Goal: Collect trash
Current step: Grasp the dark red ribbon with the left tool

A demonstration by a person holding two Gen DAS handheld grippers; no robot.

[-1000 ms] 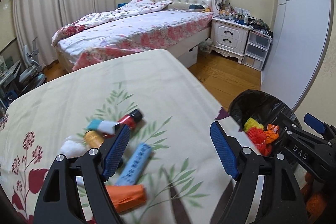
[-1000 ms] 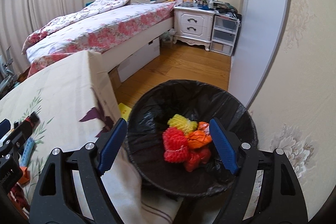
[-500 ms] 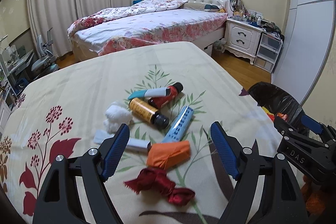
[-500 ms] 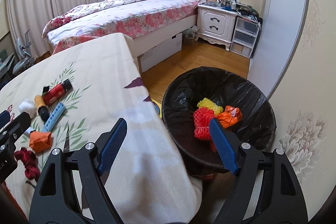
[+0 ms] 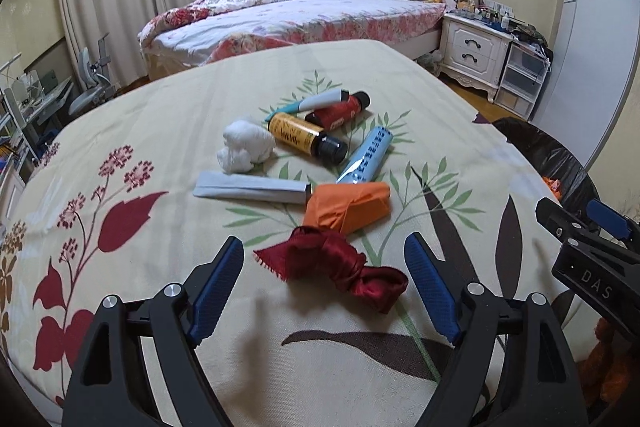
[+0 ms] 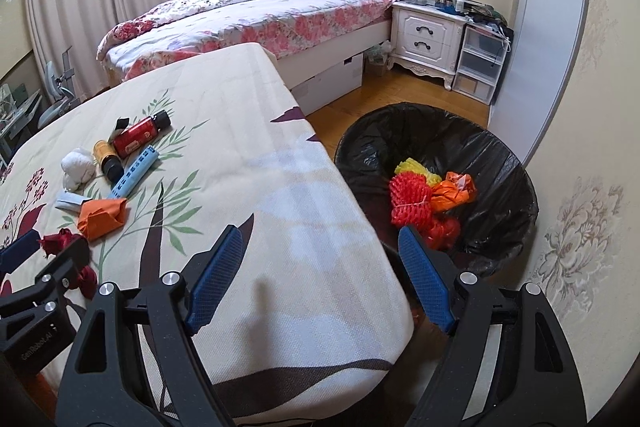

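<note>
Cream floral cloth (image 5: 160, 131) is seen covering the table in the left wrist view, with the trash gathered at its middle. The left gripper (image 5: 324, 291) is held above the near part of the cloth; its jaws are opening, the 2 blue pads are wide apart, and nothing is pressed between them. A dark red ribbon (image 5: 340, 267) lies on the cloth between and just beyond the pads. Behind it are shown an orange wrapper (image 5: 348, 207), a grey flat tube (image 5: 248, 187), a white wad (image 5: 244, 147), a light blue tube (image 5: 368, 157), an amber bottle (image 5: 304, 139), a red bottle (image 5: 340, 111) and a teal-tipped tube (image 5: 312, 103). The right gripper (image 5: 592, 235) appears at the right edge.

In the right wrist view, the right gripper (image 6: 320, 279) is held over the table's corner with its pads apart and empty. A black-lined bin (image 6: 500, 155) stands on the floor just beside the table, with red mesh (image 6: 412, 199), yellow mesh (image 6: 412, 167) and orange plastic (image 6: 456, 191) already inside. The same trash pile is seen at left, well apart from the bin.
</note>
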